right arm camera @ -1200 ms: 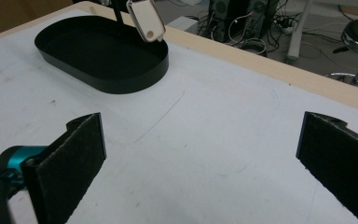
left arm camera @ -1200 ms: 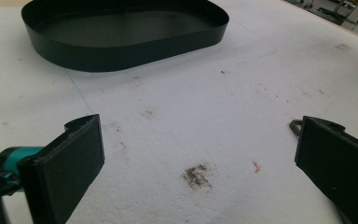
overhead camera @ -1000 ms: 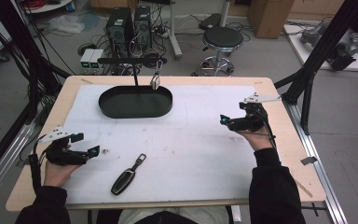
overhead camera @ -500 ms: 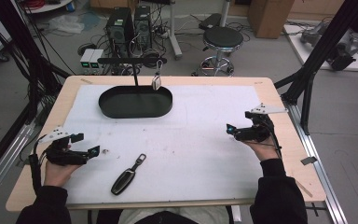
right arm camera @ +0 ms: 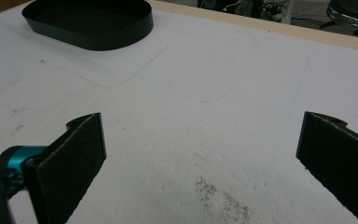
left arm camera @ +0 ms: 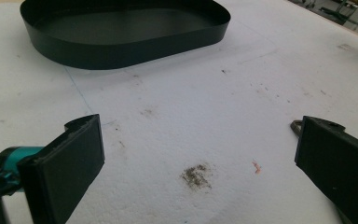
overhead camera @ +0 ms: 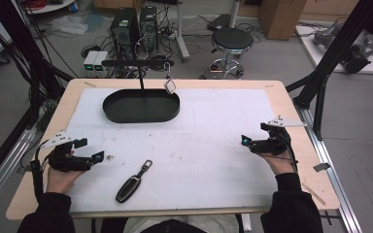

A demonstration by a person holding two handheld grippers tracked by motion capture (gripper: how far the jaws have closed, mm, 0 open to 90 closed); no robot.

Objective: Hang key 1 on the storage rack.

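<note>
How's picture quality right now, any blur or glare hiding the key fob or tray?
High view: soft but evenly lit, no glare; key fob and tray readable. Left gripper view: jaws slightly blurred, tray sharp. Right gripper view: near jaws blurred, tray clear.

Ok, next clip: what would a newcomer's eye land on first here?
Probably the black oval tray at the far left of the white mat, with a small tag hanging over its right end. Next, the dark car key lying near the front edge, closer to the open left tool than to the open right tool.
</note>
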